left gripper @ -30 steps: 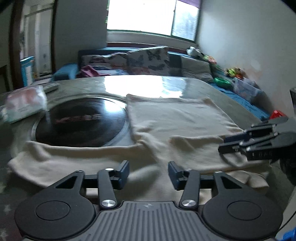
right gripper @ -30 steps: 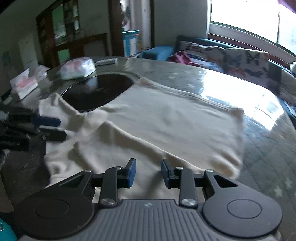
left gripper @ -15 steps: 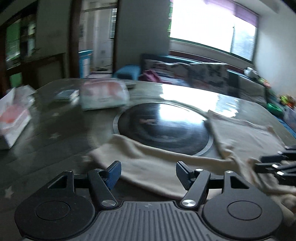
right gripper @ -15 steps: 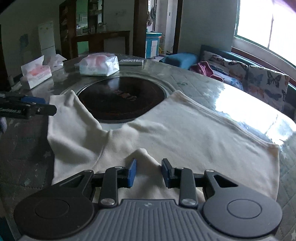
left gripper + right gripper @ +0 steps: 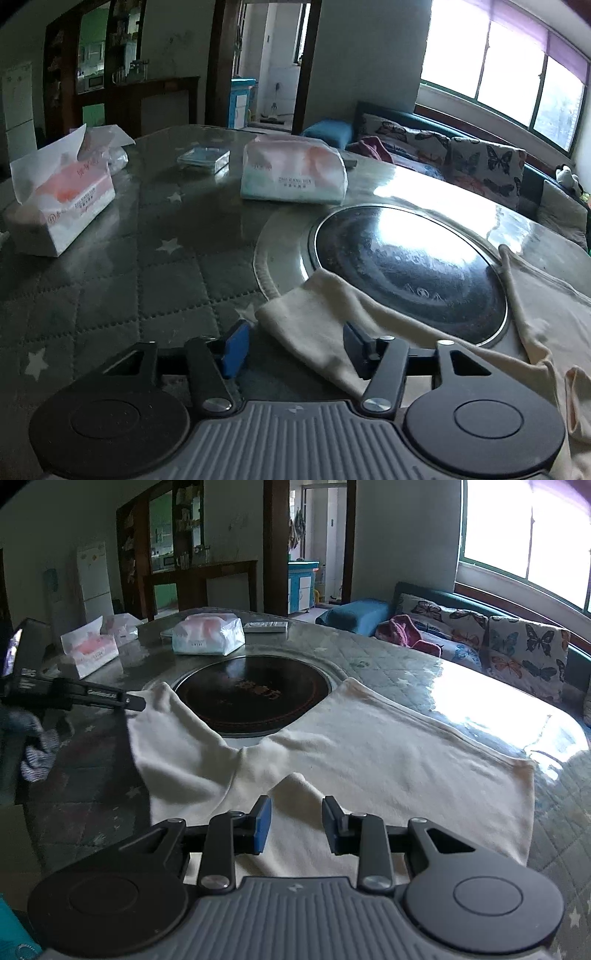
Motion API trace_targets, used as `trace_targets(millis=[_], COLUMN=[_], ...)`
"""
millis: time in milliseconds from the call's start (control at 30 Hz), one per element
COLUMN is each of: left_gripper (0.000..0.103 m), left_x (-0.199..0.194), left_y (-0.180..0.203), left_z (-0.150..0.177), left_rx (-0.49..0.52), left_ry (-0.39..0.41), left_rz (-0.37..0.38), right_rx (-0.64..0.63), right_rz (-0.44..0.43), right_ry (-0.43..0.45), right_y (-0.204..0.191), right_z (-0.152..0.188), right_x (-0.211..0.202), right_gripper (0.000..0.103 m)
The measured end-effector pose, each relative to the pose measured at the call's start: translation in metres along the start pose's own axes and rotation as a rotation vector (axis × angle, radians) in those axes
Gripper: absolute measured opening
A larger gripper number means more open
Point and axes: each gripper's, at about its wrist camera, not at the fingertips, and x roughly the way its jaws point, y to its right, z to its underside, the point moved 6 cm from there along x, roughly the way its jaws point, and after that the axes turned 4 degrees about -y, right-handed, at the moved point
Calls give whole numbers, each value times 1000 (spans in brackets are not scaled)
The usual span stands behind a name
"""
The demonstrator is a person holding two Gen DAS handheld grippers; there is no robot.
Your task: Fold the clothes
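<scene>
Left gripper (image 5: 291, 345): fingers spread wide around the cream garment's (image 5: 369, 753) sleeve end.
Right gripper (image 5: 296, 825): fingers parted over the garment's near edge.
Worktop (image 5: 110, 288): carries garment.

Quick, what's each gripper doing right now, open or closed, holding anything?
Left gripper: open, jaws at the end of the sleeve, holding nothing.
Right gripper: open, jaws over a raised fold of the shirt, holding nothing.

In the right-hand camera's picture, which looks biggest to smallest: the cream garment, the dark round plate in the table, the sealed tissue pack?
1. cream garment
2. dark round plate
3. sealed tissue pack

The garment lies nearest the camera, which enlarges it.
</scene>
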Motion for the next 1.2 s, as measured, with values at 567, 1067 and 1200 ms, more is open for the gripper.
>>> trace_targets(millis=[567, 1067, 1200], left_gripper=[6, 7, 9], left_x=[-85, -129, -119], left_y=[108, 263, 274], left_z=[-26, 33, 58], left_rx=[119, 298, 345], left_ry=[99, -12, -95], left_rz=[472, 903, 923], right_rx=[182, 354, 393], right_rz=[114, 206, 209], right_ry=[55, 79, 76], right_y=[45, 91, 98], right_z=[38, 81, 90], right_x=[-50, -81, -85], right_gripper=[30, 30, 30])
